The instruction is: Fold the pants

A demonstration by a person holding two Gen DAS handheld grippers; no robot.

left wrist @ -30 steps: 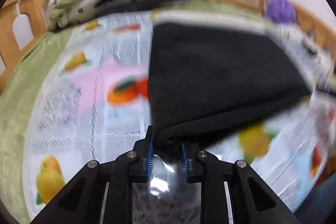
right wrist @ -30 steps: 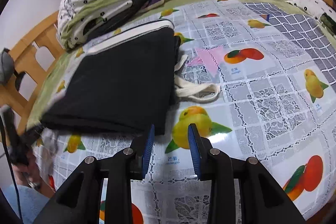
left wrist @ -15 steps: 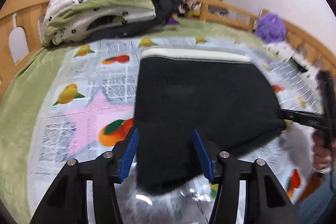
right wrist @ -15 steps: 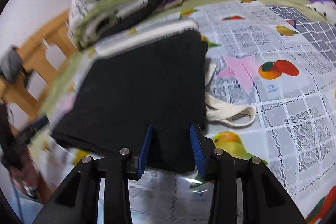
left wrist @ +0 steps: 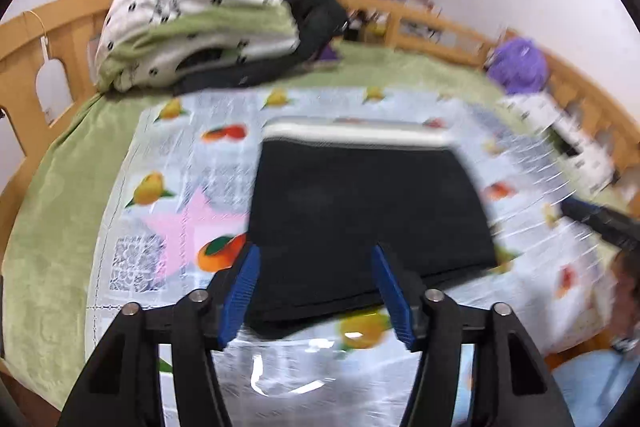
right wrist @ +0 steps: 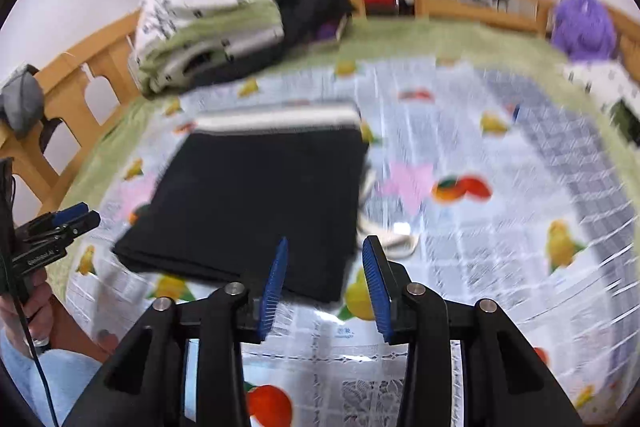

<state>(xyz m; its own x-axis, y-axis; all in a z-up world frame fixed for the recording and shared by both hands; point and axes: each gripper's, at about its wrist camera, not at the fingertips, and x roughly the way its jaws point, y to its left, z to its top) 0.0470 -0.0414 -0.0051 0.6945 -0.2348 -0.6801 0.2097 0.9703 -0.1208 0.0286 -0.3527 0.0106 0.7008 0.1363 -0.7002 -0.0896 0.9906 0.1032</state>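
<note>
Hovering over folded pants (left wrist: 360, 227), left hand-held gripper (left wrist: 316, 291) gapes empty.

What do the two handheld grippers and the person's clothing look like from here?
Both the left gripper and the right gripper have black angular linkage arms with silver pivot bolts and ribbed blue finger pads. A dark cable hangs from the left one by the hand. Light blue clothing shows below.
</note>
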